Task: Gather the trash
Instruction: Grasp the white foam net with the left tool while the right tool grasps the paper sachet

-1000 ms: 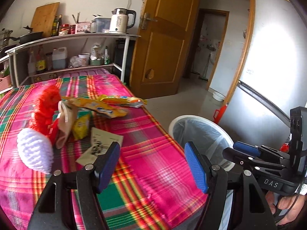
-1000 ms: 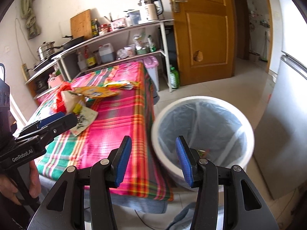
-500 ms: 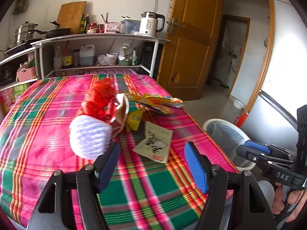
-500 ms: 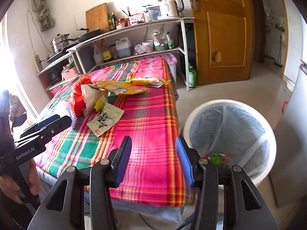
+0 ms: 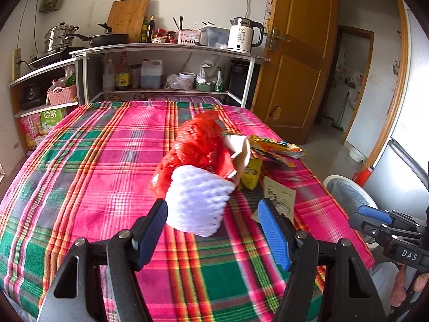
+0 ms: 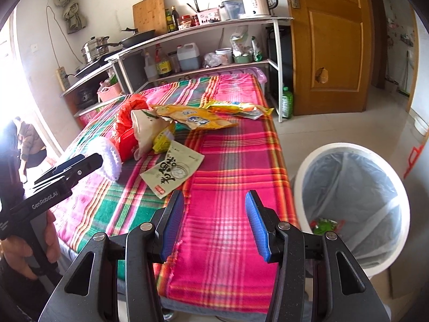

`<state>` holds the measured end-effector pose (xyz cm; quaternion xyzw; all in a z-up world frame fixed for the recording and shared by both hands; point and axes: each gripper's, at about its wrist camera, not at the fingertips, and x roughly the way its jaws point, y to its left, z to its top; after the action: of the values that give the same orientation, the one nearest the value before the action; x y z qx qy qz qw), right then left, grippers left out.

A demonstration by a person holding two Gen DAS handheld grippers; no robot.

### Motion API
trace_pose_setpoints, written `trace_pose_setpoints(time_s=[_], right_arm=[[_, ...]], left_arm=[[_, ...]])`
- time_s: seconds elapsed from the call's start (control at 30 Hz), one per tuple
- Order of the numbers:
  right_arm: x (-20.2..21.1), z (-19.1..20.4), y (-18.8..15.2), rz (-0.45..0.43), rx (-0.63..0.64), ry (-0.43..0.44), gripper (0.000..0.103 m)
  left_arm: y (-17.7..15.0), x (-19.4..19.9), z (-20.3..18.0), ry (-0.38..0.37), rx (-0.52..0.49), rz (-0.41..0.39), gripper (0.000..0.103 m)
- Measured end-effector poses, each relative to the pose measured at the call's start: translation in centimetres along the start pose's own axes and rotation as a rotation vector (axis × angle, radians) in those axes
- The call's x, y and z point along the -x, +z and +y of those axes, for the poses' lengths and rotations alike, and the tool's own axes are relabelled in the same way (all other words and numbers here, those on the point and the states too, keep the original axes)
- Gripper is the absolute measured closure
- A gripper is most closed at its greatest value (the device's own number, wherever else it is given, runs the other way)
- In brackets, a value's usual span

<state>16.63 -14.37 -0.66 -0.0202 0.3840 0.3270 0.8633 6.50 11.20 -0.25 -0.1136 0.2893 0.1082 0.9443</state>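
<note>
Trash lies in a pile on the plaid tablecloth (image 5: 107, 161): a white foam net (image 5: 198, 204), a red plastic bag (image 5: 198, 139), a beige paper bag (image 6: 147, 131), a small yellow packet (image 5: 252, 171), a flat printed sachet (image 6: 173, 170) and orange snack wrappers (image 6: 187, 115). My left gripper (image 5: 213, 233) is open, and the foam net sits just beyond its fingers, untouched. My right gripper (image 6: 214, 225) is open and empty over the table's near right edge. The sachet lies ahead of it to the left. The white bin (image 6: 303, 166) stands on the floor at the right.
The bin has a clear liner and some green trash (image 6: 324, 225) at the bottom. Kitchen shelves (image 5: 161, 48) with pots, bottles and a kettle stand behind the table. A wooden door (image 6: 329, 43) is at the right. A person's hand (image 6: 24, 249) holds the left gripper's handle.
Both views have swung left, from the bin to the table. The left gripper has closed in on the foam net, which now lies just ahead of its open fingers.
</note>
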Motion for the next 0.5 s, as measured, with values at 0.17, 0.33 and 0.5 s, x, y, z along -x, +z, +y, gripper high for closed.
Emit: trace_pose_setpoints(time_s=[0.17, 0.33, 0.5], right_arm=[[-1.2, 0.8, 0.4, 0.017, 0.010, 0.005, 0.054], [-2.3, 1.6, 0.9, 0.030, 0.015, 0.004, 0.054], [-3.6, 2.4, 1.5, 0.043, 0.014, 0.007, 0.051]], left_arm=[[0.3, -1.2, 1.0, 0.006, 0.001, 0.019, 0.030], [0.5, -2.3, 1.3, 0.005, -0.015, 0.040, 0.030], [0.6, -3.5, 1.6, 0.022, -0.030, 0.077, 0.030]])
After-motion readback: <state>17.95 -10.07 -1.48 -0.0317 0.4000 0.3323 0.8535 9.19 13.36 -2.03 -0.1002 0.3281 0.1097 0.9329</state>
